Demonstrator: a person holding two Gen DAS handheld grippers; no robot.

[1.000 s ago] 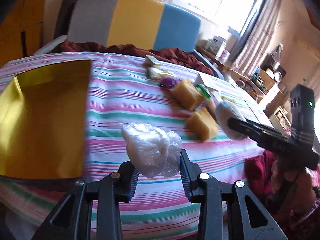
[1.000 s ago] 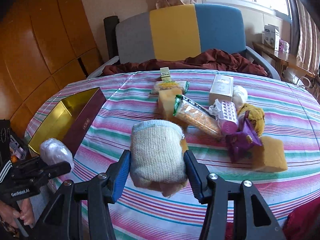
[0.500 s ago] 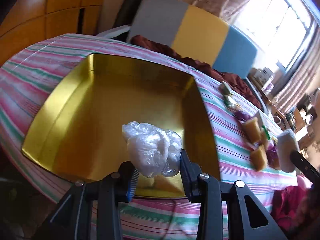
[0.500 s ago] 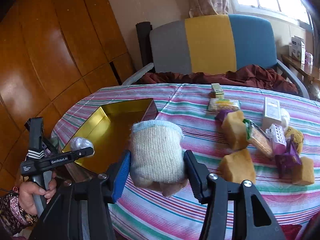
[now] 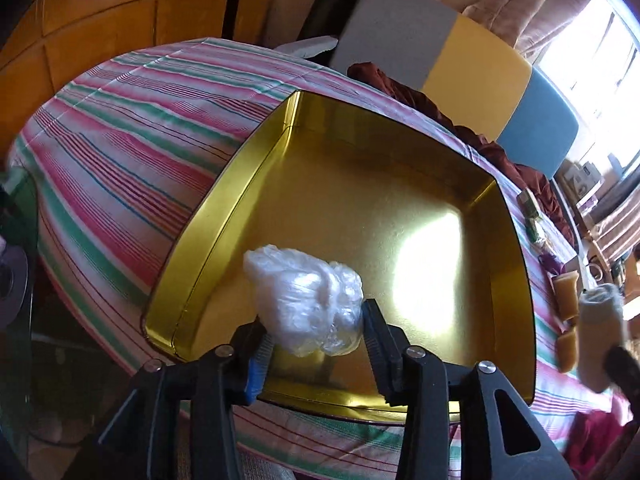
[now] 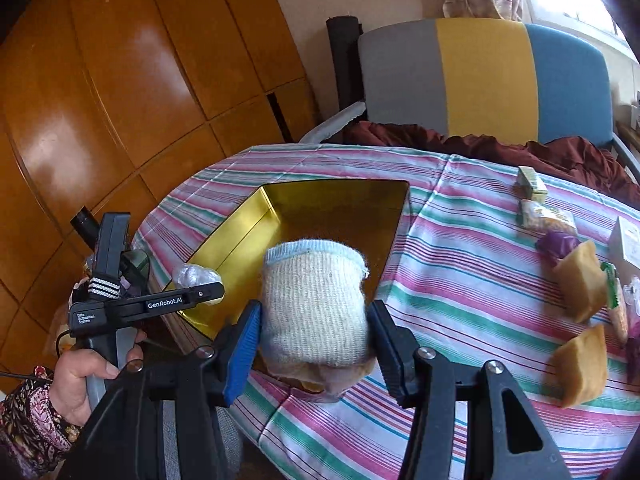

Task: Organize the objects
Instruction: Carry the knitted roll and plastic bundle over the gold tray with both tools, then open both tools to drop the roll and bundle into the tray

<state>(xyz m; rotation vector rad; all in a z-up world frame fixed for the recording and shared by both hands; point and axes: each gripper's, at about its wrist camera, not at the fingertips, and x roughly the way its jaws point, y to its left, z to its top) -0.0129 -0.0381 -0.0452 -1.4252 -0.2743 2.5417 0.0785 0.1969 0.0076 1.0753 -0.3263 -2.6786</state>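
Observation:
A crumpled clear plastic bag (image 5: 304, 304) sits between the pads of my left gripper (image 5: 314, 328), whose jaws are opening; both pads still touch the bag. It hangs over the near left corner of the open gold-lined box (image 5: 240, 200). In the right wrist view the left gripper (image 6: 208, 292), held by a hand (image 6: 92, 364), shows the bag (image 6: 196, 274) at the box's (image 6: 240, 236) near end. My right gripper (image 6: 316, 320) is shut on a cream knitted bundle (image 6: 316, 304) with a light blue rim, held over the box's near right edge.
On the striped tablecloth (image 6: 460, 280) to the right lie yellow blocks (image 6: 580, 286), a purple packet (image 6: 556, 244), a snack bag (image 6: 548, 216), a small green box (image 6: 532, 180) and a white box (image 6: 628, 244). A chair (image 6: 484, 76) with a maroon cloth (image 6: 500, 148) stands behind; wooden cabinets (image 6: 120, 100) stand left.
The left gripper swung from over the tablecloth to over the gold box, and its jaws stand wider around the bag. The right gripper carried the knitted bundle left, up to the box.

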